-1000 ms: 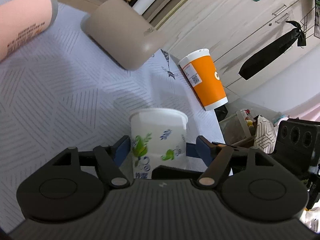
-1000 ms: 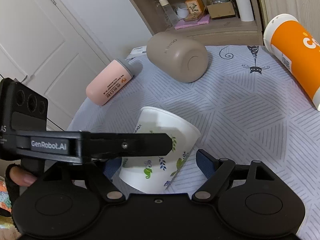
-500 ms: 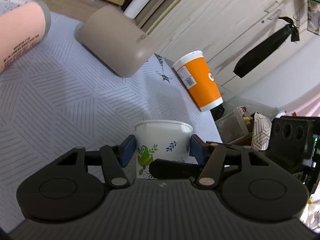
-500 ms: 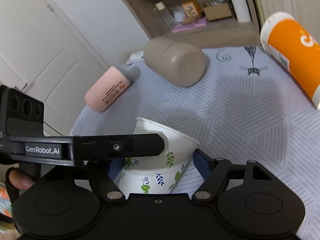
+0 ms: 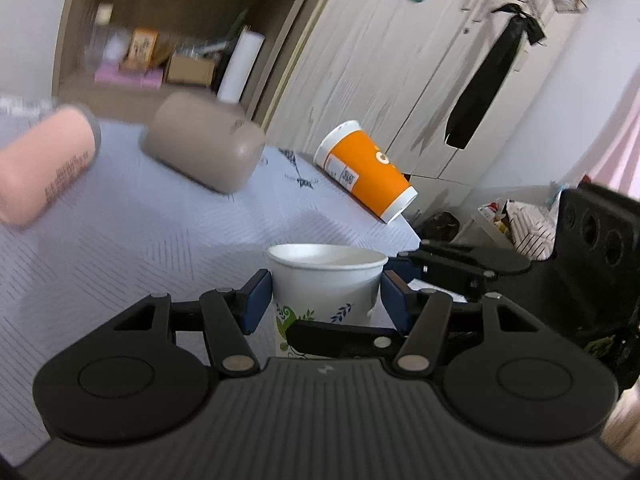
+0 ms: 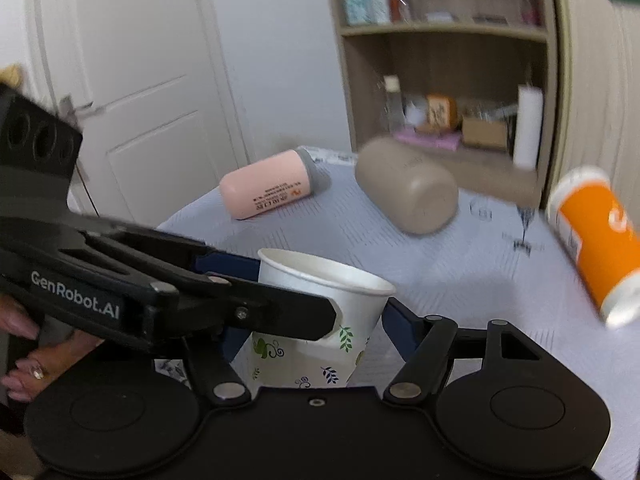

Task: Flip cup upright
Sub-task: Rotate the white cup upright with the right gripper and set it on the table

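A white paper cup (image 5: 326,280) with green and blue leaf prints stands nearly upright with its mouth up; it also shows in the right wrist view (image 6: 320,312). My left gripper (image 5: 326,300) has its blue pads on both sides of the cup. My right gripper (image 6: 316,324) also brackets the cup from another side, its right pad close to the wall. The left gripper's finger (image 6: 256,312) crosses in front of the cup and dents its wall.
On the grey patterned tablecloth (image 5: 120,232) lie a pink tumbler (image 5: 44,168), a beige bottle (image 5: 204,148) and an orange cup (image 5: 364,168), all on their sides. A wooden shelf (image 6: 444,80) and white door (image 6: 152,92) stand behind.
Both grippers have tilted up with the paper cup, turning it from leaning on its side to nearly upright, mouth up. The views now show more of the room.
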A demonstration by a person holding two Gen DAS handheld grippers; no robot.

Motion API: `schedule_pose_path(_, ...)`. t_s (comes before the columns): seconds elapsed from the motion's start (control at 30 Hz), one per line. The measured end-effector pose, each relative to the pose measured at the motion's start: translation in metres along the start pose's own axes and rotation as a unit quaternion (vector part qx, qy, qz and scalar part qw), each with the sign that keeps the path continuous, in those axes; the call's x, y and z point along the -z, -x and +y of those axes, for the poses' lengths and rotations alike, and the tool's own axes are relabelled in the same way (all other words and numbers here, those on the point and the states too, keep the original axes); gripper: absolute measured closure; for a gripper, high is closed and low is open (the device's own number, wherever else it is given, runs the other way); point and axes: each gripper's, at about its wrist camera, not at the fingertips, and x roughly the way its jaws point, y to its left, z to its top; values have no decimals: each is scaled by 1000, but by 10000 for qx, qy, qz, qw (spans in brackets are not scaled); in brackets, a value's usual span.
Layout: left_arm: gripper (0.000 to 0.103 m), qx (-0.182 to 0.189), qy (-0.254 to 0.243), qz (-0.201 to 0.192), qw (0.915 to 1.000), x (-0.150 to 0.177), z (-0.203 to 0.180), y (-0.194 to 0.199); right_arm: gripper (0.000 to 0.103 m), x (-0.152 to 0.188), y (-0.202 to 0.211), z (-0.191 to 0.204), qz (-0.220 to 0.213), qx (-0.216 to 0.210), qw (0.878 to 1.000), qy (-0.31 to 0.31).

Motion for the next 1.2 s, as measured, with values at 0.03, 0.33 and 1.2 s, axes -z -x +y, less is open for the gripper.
schedule_pose_path(0.03, 44, -14, -134, -53, 9999, 1, -2, 2, 28, 1, 1, 5, -66, 83, 9998, 177)
schedule_pose_path(0.33, 44, -159, -536, -253, 9981, 8, -6, 14, 31, 5, 6, 25, -502, 411, 9905, 1216)
schedule_pose_path(1.2, 43, -570, -1032, -306, 9926, -16, 3, -29, 31, 2, -29, -7, -918, 580, 9834, 1454)
